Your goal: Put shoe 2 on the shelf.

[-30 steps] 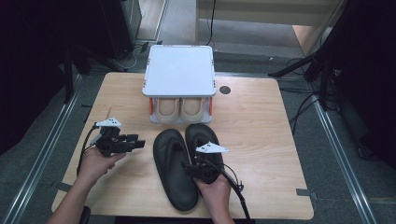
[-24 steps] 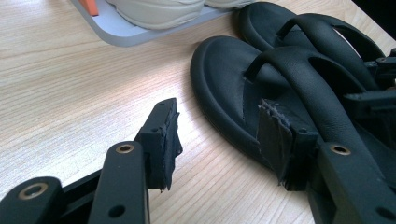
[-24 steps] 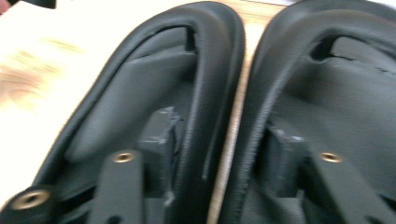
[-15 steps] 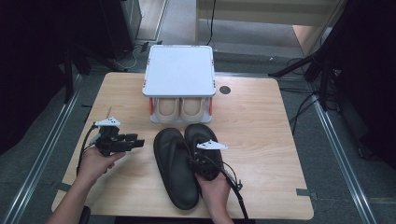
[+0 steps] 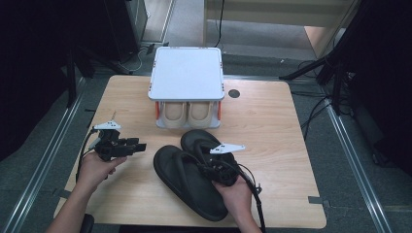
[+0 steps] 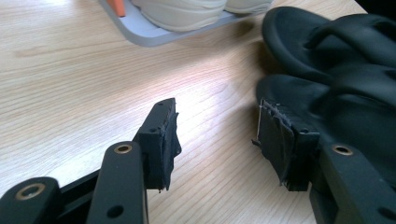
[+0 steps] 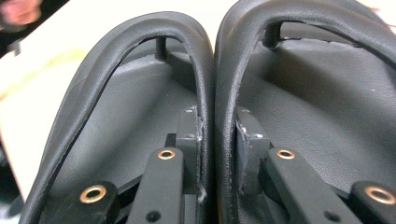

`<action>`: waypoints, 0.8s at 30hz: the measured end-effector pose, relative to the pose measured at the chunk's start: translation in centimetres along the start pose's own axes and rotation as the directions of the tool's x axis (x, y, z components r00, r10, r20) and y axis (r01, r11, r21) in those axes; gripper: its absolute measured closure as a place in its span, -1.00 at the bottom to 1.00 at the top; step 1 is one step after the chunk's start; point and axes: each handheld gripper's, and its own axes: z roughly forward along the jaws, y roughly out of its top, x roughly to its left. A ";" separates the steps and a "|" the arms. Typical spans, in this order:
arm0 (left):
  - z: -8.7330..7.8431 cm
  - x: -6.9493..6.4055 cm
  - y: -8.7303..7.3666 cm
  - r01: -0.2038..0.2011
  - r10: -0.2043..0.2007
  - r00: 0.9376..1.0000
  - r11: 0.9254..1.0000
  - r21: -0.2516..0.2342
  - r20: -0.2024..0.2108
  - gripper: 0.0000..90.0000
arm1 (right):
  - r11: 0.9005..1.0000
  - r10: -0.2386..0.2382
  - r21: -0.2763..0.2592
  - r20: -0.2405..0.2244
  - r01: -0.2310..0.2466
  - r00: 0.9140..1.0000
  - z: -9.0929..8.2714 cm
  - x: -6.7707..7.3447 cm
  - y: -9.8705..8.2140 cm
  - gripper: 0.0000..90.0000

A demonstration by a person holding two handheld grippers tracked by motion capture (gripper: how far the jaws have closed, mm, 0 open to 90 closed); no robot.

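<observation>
My left gripper (image 5: 138, 145) sits over the left part of the worktop (image 5: 272, 121), jaws spread wide, nothing between them, bare wood grain under the taped black pads (image 6: 163, 137), toes of the sandals just off to its right. Next over, the pair of black flip-flops (image 5: 194, 179): matte rubbery soles, rounded toes, smooth thong straps; long axes run from near right to far left, toes toward the rack. The two lie side by side and touching. My right gripper (image 7: 217, 140) has just been closing and now pinches the two inner straps (image 7: 210, 84) together, one from each sandal, pads pressed on them from either side. Behind, grey shoe rack (image 5: 187, 80) with flat white top, beige shoes (image 5: 187, 114) tucked on its lower tier, orange posts at the sides
</observation>
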 end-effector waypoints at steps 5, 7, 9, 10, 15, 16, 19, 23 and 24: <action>-0.6 0.5 -0.3 0.021 -0.021 1.000 1.000 -0.006 -0.019 0.04 | 0.993 -0.110 0.019 -0.120 0.113 0.987 -0.7 -0.7 1.2 0.68; -0.9 0.7 -0.5 0.024 -0.024 0.999 1.000 0.000 -0.023 0.04 | 0.985 -0.165 0.020 -0.163 0.170 0.973 -0.9 -1.0 1.8 0.68; -1.1 0.9 -0.7 0.036 -0.036 0.999 0.999 -0.006 -0.030 0.04 | 0.976 -0.209 0.025 -0.198 0.218 0.958 -1.0 -1.2 2.5 0.68; -1.3 0.9 -0.8 0.039 -0.039 0.999 0.999 -0.008 -0.033 0.04 | 0.971 -0.225 0.030 -0.215 0.237 0.950 -1.1 -1.2 2.9 0.68; -1.9 1.0 -1.5 0.043 -0.043 0.998 0.999 -0.010 -0.047 0.04 | 0.944 -0.303 0.039 -0.284 0.327 0.910 -1.2 -1.2 5.1 0.68; -2.1 1.1 -1.6 0.046 -0.046 0.998 0.999 -0.013 -0.052 0.04 | 0.940 -0.314 0.037 -0.304 0.340 0.900 -1.1 -1.2 5.6 0.68; -2.6 1.2 -2.1 0.062 -0.063 0.996 0.998 -0.020 -0.063 0.04 | 0.929 -0.333 0.039 -0.351 0.369 0.875 -0.9 -1.0 7.2 0.68; -3.3 1.4 -2.8 0.077 -0.079 0.994 0.997 -0.029 -0.076 0.04 | 0.912 -0.363 0.033 -0.398 0.409 0.842 -0.8 -0.5 9.6 0.68; -3.4 1.4 -2.9 0.078 -0.081 0.994 0.996 -0.029 -0.080 0.04 | 0.910 -0.366 0.032 -0.408 0.413 0.836 -0.8 -0.4 10.3 0.68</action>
